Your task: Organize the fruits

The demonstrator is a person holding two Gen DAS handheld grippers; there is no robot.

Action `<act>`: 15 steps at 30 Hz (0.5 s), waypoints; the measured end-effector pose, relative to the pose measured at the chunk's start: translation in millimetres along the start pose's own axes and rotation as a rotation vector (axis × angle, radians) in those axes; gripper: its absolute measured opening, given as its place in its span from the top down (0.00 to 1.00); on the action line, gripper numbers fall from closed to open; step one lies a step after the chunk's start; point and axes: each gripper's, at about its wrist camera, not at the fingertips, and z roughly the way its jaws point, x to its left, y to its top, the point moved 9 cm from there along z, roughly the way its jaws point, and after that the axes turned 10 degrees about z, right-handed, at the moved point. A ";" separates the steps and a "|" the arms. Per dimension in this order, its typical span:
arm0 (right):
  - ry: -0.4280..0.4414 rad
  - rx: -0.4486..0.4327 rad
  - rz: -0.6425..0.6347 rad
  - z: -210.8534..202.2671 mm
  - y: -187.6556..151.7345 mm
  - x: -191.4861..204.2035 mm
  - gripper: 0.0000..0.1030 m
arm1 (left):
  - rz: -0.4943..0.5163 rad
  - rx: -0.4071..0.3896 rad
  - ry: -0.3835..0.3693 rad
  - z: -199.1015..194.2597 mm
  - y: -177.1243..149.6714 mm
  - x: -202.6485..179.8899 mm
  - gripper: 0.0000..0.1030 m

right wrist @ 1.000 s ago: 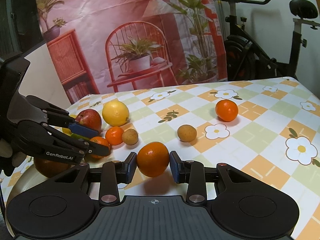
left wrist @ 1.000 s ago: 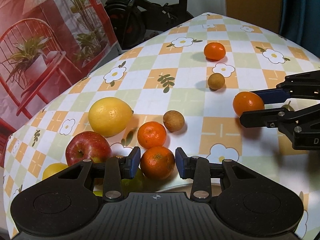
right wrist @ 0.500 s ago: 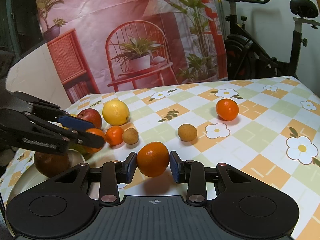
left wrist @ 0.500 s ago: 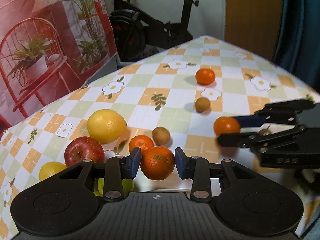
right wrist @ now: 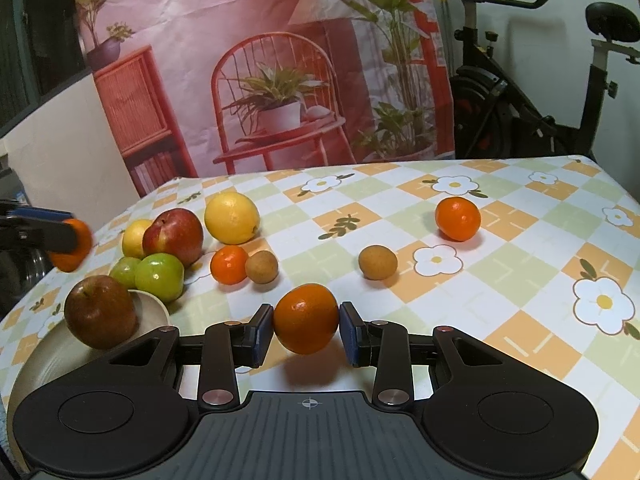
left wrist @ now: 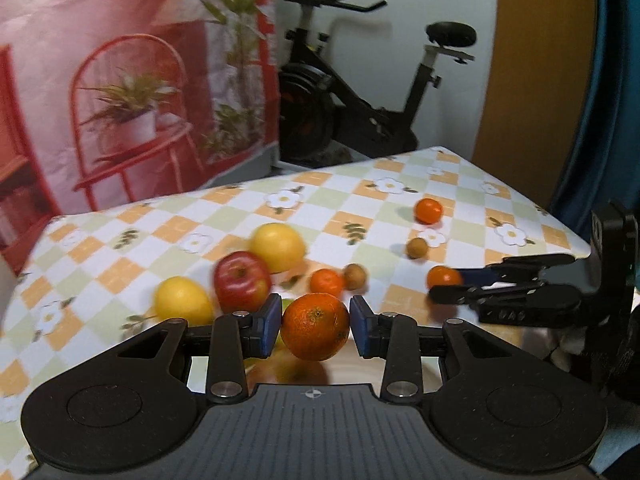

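Note:
My left gripper [left wrist: 315, 322] is shut on an orange [left wrist: 315, 327], held above the near end of the table. My right gripper [right wrist: 306, 329] is shut on another orange [right wrist: 306, 318], just above the cloth. The left gripper shows at the right view's left edge [right wrist: 60, 240]; the right gripper shows in the left view [left wrist: 444, 284]. On the cloth lie a red apple [right wrist: 174, 236], a big lemon [right wrist: 231, 218], a small lemon [right wrist: 135, 238], two green apples [right wrist: 159, 272], a mandarin [right wrist: 229, 265], two brown longans [right wrist: 261, 266] and a far orange [right wrist: 458, 218]. A dark red apple [right wrist: 100, 312] sits on a beige plate [right wrist: 48, 352].
The checked flower tablecloth [right wrist: 520, 280] covers the table; its far and right edges drop off. An exercise bike [right wrist: 540, 92] and a printed backdrop [right wrist: 260, 60] stand behind. A steel pot rim [right wrist: 34, 260] shows at the left edge.
My left gripper has lifted its orange and swung back and left, away from the fruit pile. My right gripper holds its orange in the same place.

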 end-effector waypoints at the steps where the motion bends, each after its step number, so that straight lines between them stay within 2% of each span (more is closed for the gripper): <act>1: 0.001 0.002 -0.004 -0.8 0.9 2.2 0.68 | -0.002 -0.001 0.009 -3.7 -3.5 3.7 0.62; 10: 0.073 0.038 -0.109 -4.9 3.1 53.0 0.68 | -0.094 0.061 0.010 -3.1 -45.0 28.1 0.62; 15: 0.123 0.072 -0.196 -0.7 -0.5 89.9 0.68 | -0.136 0.047 -0.004 -6.4 -54.6 34.2 0.62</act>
